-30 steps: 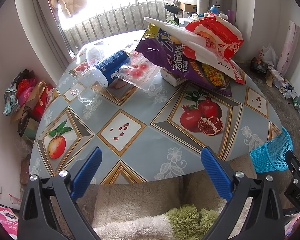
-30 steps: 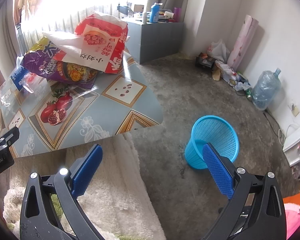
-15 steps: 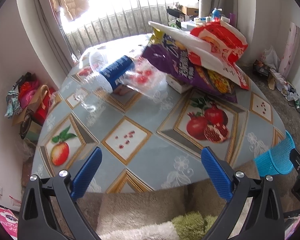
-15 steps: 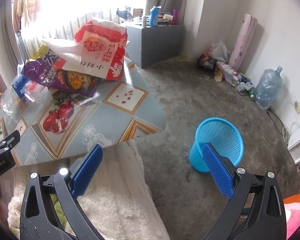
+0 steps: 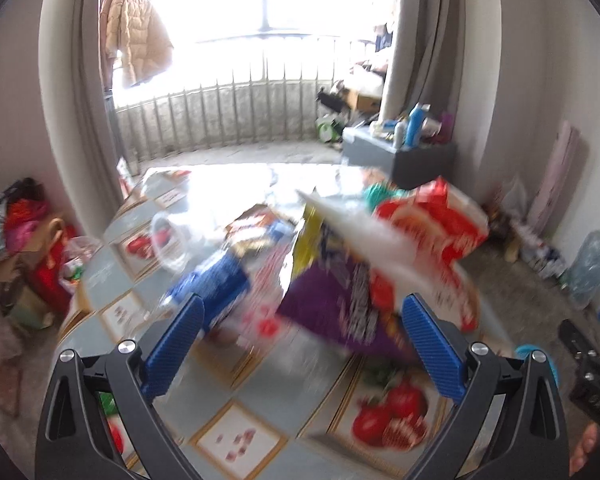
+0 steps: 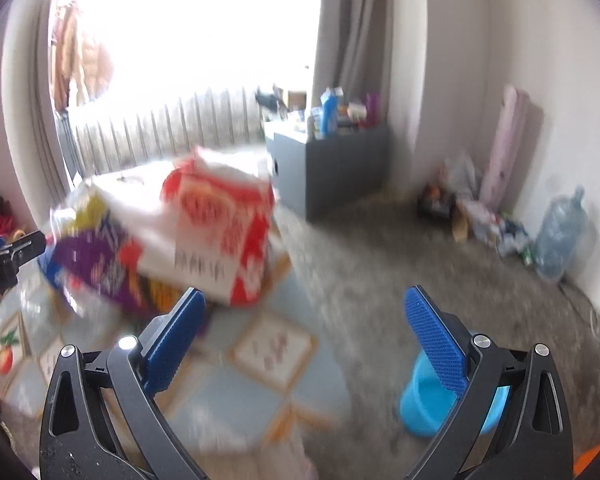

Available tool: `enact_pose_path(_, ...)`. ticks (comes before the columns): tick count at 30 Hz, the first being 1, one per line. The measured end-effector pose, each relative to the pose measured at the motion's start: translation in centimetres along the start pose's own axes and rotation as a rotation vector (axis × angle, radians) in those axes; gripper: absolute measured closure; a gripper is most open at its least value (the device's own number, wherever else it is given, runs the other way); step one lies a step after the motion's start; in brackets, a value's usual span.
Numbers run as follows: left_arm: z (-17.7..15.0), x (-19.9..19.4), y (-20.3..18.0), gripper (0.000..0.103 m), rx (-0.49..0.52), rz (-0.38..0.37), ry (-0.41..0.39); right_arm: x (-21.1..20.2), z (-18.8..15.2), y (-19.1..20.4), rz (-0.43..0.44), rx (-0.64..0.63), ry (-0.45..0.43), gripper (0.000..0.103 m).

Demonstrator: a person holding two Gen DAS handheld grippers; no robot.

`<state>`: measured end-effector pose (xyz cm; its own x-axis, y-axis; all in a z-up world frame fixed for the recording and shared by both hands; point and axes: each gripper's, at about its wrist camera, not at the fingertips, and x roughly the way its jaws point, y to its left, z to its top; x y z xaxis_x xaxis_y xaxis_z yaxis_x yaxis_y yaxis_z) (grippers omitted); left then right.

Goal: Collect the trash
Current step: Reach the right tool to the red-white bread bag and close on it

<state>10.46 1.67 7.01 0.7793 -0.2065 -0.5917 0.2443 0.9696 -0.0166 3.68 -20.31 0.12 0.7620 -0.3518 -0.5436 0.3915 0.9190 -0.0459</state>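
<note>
Blue-padded fingers on both grippers stand wide apart and hold nothing. Both views are blurred by motion. The left gripper (image 5: pixel 300 344) hangs over the near part of the surface (image 5: pixel 260 412), a table under a fruit-patterned cloth, and points at the trash heap ahead. A purple snack bag (image 5: pixel 340 300) lies nearest, between the lines of the two fingers, with a red and white bag (image 5: pixel 432 228) leaning on top of it. To the left of these lies a clear plastic bottle with a blue label (image 5: pixel 212 292), and beside it something clear and round, too blurred to name.

The right gripper (image 6: pixel 300 336) hovers above the surface's right edge. The same red and white bag (image 6: pixel 220 232) sits ahead and to its left. A blue mesh wastebasket (image 6: pixel 432 404) stands on the floor below, partly hidden behind the right finger.

Judging by this, the step in hand is the reach for a first piece. Done well, it means slowing until the view steadies, then taking the top bag first by a free edge, so the pile beneath does not slide off. The wastebasket looks near enough for an easy drop.
</note>
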Motion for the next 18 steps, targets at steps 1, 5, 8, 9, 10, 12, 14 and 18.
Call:
enact_pose_path(1,0.5,0.3,-0.1,0.006,-0.005,-0.011,-0.010,0.5,1.0,0.3,0.009,-0.019,-0.028,0.008)
enact_pose_path(5,3.2,2.8,-0.4,0.006,-0.016,-0.051,-0.011,2.6,3.7,1.8,0.053,-0.110,-0.118,0.014)
enact_pose_path(8,4.0,4.9,-0.7,0.006,-0.018,-0.072,0.006,4.8,5.0,2.8,0.101,-0.176,-0.134,0.021)
enact_pose_path(9,4.2,5.3,-0.7,0.007,-0.016,-0.080,0.009,5.4,5.1,3.0,0.113,-0.192,-0.135,0.023)
enact_pose_path(10,4.1,6.0,-0.8,0.012,-0.011,-0.087,0.014,6.2,5.5,3.2,0.140,-0.214,-0.135,0.025)
enact_pose_path(12,4.4,7.2,-1.0,0.018,-0.005,-0.101,0.027,7.1,6.0,3.5,0.170,-0.250,-0.133,0.027)
enact_pose_path(14,4.3,8.1,-1.5,0.028,-0.004,-0.113,0.039,8.2,6.4,4.0,0.192,-0.315,-0.138,0.027)
enact_pose_path(18,4.3,9.0,-2.1,0.040,0.014,-0.123,0.042,10.2,7.1,4.8,0.240,-0.386,-0.122,0.029)
